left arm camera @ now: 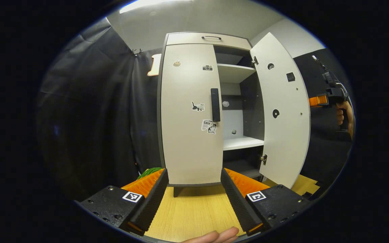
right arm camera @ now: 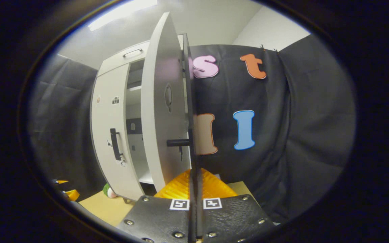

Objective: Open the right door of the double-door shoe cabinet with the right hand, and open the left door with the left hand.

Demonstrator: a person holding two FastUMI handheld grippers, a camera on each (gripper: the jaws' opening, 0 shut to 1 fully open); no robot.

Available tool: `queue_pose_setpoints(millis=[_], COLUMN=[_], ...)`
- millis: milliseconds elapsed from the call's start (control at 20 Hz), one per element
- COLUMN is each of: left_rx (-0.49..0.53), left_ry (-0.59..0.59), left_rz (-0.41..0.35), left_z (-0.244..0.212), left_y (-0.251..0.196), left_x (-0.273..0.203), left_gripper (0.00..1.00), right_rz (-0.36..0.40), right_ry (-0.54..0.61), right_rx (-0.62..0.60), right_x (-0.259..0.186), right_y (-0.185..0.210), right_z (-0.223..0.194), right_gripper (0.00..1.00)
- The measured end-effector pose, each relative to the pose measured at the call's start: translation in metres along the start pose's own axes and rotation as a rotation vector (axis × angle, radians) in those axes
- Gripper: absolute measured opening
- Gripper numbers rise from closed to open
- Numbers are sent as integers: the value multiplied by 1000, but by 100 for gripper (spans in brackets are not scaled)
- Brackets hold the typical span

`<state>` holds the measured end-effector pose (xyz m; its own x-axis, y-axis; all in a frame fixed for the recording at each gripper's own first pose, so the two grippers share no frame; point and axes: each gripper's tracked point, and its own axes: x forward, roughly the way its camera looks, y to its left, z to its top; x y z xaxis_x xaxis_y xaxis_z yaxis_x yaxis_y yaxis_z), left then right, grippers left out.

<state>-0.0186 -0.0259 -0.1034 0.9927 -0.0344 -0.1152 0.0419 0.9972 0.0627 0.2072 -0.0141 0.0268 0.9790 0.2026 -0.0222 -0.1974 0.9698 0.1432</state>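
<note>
My left tongs gape wide over the worktop before the closed left door, while my right tongs seem pinched on the edge of the right door, swung open from the shoe cabinet.

Left door shut, its handle unobstructed, bare tabletop between it and the left gripper, whose fingers stand wide apart; right door swung out, leaving the shelves reachable through the gap; right gripper closed tight around that door's edge; booth cloth close beside cabinet.
</note>
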Motion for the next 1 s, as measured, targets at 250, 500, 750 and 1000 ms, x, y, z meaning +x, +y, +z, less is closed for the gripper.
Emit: queue_pose_setpoints(millis=[250, 500, 750, 1000], left_rx=[-44, -59, -79, -123], left_ry=[1, 14, 8, -12], left_rz=[-41, -29, -19, -23], left_z=[10, 23, 40, 71], left_y=[-2, 8, 6, 5], left_x=[27, 65, 101, 136], left_gripper=[96, 97, 96, 96], right_rz=[2, -88, -78, -3], right_ry=[-41, -107, -155, -144], right_rx=[-27, -4, 3, 57], right_x=[-18, -57, -96, -133], right_y=[0, -10, 3, 39], right_z=[0, -3, -17, -50], right_gripper=[8, 77, 98, 94])
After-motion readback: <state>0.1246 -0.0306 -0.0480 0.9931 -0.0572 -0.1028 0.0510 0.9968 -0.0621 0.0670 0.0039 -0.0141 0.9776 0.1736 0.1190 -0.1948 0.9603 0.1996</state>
